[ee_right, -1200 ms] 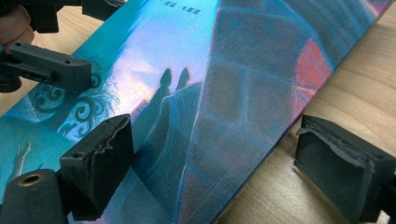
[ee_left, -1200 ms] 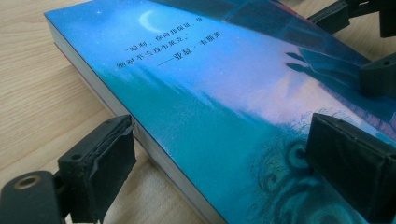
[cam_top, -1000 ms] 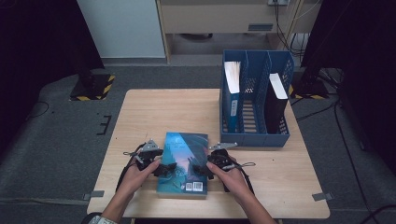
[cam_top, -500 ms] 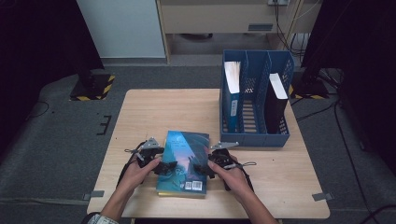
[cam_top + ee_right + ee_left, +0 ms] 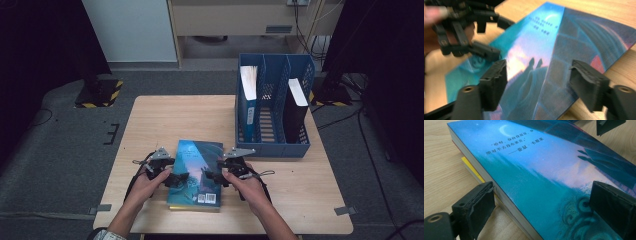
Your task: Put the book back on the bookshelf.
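Note:
A blue-covered book lies flat at the table's front middle, on top of a thinner book with a yellow edge. My left gripper reaches in from the book's left side. In the left gripper view its jaws stand wide apart, one beside the page edge and one over the cover. My right gripper comes in from the right. Its jaws have just been closing, with the book's right edge between them, and the pads are not pressing on it.
A blue file holder stands at the back right of the wooden table, with a white-and-blue book in its left slot and a dark one in its right slot. Cables trail from both grippers.
Both hands stay at the book's sides with barely any shift. The book lies where it was.

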